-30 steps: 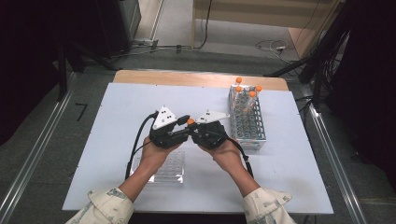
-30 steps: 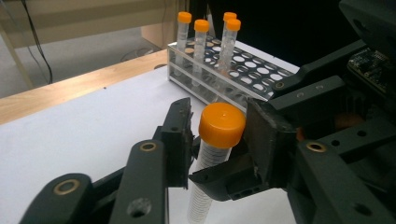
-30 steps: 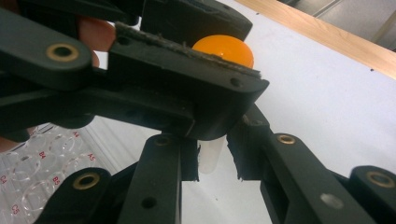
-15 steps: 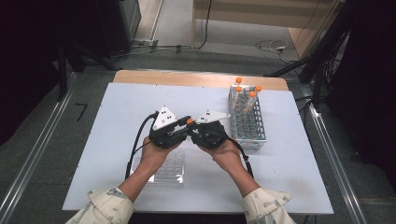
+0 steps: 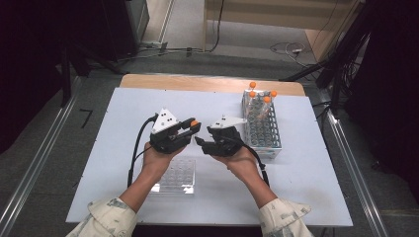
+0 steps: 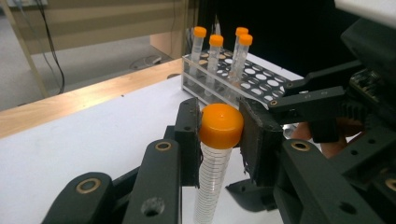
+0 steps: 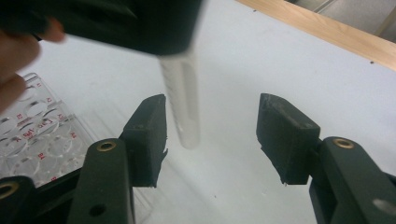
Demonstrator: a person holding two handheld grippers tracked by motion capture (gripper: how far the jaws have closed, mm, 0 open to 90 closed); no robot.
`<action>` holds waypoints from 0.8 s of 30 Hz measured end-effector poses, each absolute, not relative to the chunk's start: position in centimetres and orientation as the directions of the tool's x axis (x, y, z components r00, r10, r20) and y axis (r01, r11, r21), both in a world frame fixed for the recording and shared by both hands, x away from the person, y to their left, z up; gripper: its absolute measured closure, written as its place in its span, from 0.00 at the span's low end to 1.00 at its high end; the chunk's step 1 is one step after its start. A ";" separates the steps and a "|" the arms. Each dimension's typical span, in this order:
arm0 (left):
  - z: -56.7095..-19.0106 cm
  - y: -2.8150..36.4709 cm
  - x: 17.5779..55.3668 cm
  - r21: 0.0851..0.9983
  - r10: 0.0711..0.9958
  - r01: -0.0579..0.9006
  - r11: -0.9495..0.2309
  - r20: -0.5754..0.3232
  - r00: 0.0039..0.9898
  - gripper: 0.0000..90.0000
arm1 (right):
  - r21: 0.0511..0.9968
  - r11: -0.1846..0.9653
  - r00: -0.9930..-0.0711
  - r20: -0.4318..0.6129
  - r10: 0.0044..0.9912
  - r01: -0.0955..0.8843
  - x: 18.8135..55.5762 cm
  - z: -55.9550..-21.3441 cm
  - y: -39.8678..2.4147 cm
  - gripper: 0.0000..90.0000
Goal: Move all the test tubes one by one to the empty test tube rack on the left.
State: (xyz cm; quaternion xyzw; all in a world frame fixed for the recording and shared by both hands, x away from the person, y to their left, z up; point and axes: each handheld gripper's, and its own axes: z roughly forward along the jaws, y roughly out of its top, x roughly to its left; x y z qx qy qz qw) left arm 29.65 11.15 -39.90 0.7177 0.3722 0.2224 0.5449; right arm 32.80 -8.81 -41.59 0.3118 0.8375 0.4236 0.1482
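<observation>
My left gripper [image 6: 219, 140] clamps the orange-capped tube [image 6: 217, 154] just under its cap. My right gripper [image 7: 210, 135] just opened, pads clear of the tube.

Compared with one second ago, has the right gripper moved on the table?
Yes. The right gripper has drawn back from the left gripper, toward the tube rack. Its jaws have just been opening and stand apart; the tube stays clamped in the left gripper.

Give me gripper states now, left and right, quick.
Left gripper: shut on the orange-capped tube, just below its cap.
Right gripper: open, jaws just been opening, nothing gripped; the tube hangs between them.
</observation>
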 end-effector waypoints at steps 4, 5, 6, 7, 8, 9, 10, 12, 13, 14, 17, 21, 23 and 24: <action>-39.4 11.9 29.1 0.947 0.776 0.300 -0.116 -0.102 0.623 0.78 | 0.801 0.433 -0.747 0.028 0.664 0.414 33.0 -41.8 -9.6 0.46; -39.3 12.0 29.0 0.946 0.775 0.301 -0.119 -0.102 0.624 0.78 | 0.801 0.433 -0.747 0.028 0.664 0.414 33.0 -41.8 -9.6 0.46; -39.3 12.1 28.8 0.945 0.773 0.303 -0.119 -0.104 0.626 0.78 | 0.802 0.428 -0.741 0.027 0.671 0.416 33.1 -41.8 -9.9 0.46; -39.2 12.1 28.6 0.945 0.771 0.303 -0.122 -0.102 0.629 0.78 | 0.802 0.428 -0.741 0.027 0.671 0.416 33.1 -41.8 -9.9 0.46; -39.2 12.2 28.4 0.946 0.771 0.300 -0.124 -0.098 0.629 0.78 | 0.803 0.426 -0.739 0.026 0.673 0.416 33.2 -41.7 -10.0 0.46; -39.2 12.2 28.3 0.946 0.769 0.298 -0.127 -0.096 0.631 0.78 | 0.803 0.426 -0.739 0.026 0.673 0.417 33.2 -41.7 -10.1 0.46; -39.1 12.3 28.1 0.945 0.769 0.299 -0.131 -0.094 0.633 0.78 | 0.804 0.423 -0.737 0.027 0.676 0.418 33.2 -41.7 -10.2 0.46; -39.0 12.4 27.8 0.947 0.769 0.295 -0.127 -0.094 0.632 0.78 | 0.804 0.423 -0.735 0.025 0.678 0.418 33.3 -41.7 -10.3 0.45; -38.9 12.5 27.6 0.948 0.769 0.294 -0.124 -0.095 0.632 0.78 | 0.801 0.427 -0.733 0.022 0.680 0.420 33.4 -41.8 -10.4 0.45; -38.9 12.6 27.5 0.947 0.769 0.295 -0.127 -0.094 0.633 0.78 | 0.801 0.427 -0.733 0.022 0.680 0.420 33.4 -41.8 -10.4 0.45; -38.7 13.1 26.9 0.948 0.768 0.293 -0.125 -0.094 0.633 0.78 | 0.802 0.427 -0.733 0.020 0.680 0.418 33.4 -41.8 -10.5 0.45; -38.4 13.8 26.2 0.949 0.769 0.295 -0.115 -0.103 0.631 0.78 | 0.802 0.421 -0.725 0.021 0.688 0.423 33.4 -41.9 -10.7 0.45; -38.3 14.2 25.7 0.948 0.774 0.297 -0.118 -0.099 0.625 0.78 | 0.802 0.422 -0.724 0.020 0.689 0.424 33.5 -42.0 -10.8 0.45; -38.4 14.4 25.6 0.947 0.776 0.298 -0.119 -0.099 0.623 0.78 | 0.800 0.425 -0.724 0.017 0.690 0.424 33.5 -42.0 -10.9 0.45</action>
